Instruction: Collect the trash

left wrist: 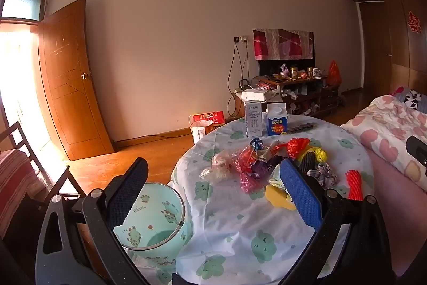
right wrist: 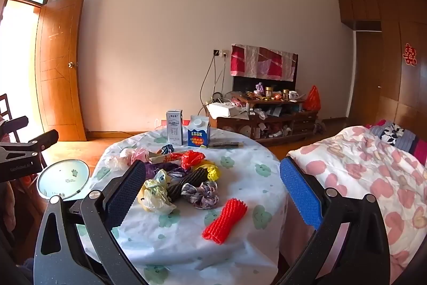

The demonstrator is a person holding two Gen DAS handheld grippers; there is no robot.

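Bedroom table (right wrist: 240, 178) under a cloud-print cloth holds scattered trash (right wrist: 186, 178); each hand-held gripper (left wrist: 213, 178) (right wrist: 210, 186) gapes wide, empty.

An orange wooden door (right wrist: 60, 66) stood open at the left, sunlight falling across the wood floor (left wrist: 128, 159). Against the far wall a cluttered low cabinet (right wrist: 269, 122) carried mugs and jars beneath a red-and-pink cloth (right wrist: 263, 62). At the right lay a bed (right wrist: 368, 164) under a pink-flowered quilt.
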